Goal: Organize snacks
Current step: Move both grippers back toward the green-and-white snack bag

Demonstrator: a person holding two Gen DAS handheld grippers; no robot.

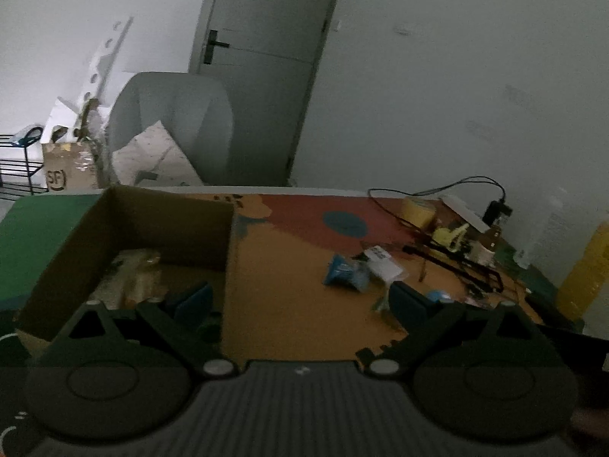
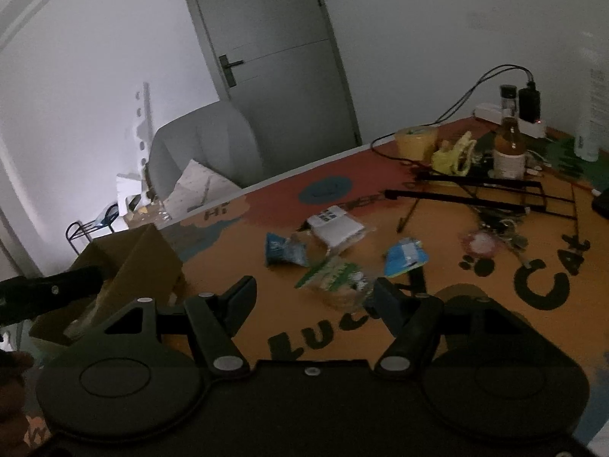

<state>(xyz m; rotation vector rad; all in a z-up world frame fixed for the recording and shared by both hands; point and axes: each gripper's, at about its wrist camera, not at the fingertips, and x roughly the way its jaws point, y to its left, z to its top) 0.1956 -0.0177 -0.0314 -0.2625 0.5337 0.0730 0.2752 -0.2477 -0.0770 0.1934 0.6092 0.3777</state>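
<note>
The left gripper [image 1: 300, 301] stands with its jaws spread wide and nothing between them; its left finger hangs over the open cardboard box [image 1: 133, 228] at 9 o'clock of the left wrist view, its right finger over the orange table mat [image 1: 285, 304]. Inside the box lies a pale, clear-wrapped snack pack [image 1: 133, 278], too blurred to read. At 2 o'clock from that gripper, on the mat, sit a blue snack packet [image 1: 344, 272] and just beside it a white packet with dark print [image 1: 382, 262]. The right gripper [image 2: 312, 301] is also released, jaws apart and gripping nothing. A green and white snack bag [image 2: 335, 278] lies on the mat at 12 o'clock from it, close to the right fingertip, though contact cannot be told. Beyond it, at 11 o'clock, is the same blue packet [image 2: 283, 251], at 12 o'clock the white packet [image 2: 337, 224], and at 1 o'clock a 2nd blue packet with a yellow edge [image 2: 405, 257]. The box [image 2: 133, 259] shows at 9 o'clock in the right wrist view, with the left gripper's dark body [image 2: 49, 291] over it. At 2 o'clock stand a yellow tub [image 2: 415, 141], a bottle [image 2: 508, 141] and a black wire rack [image 2: 475, 190].
</note>
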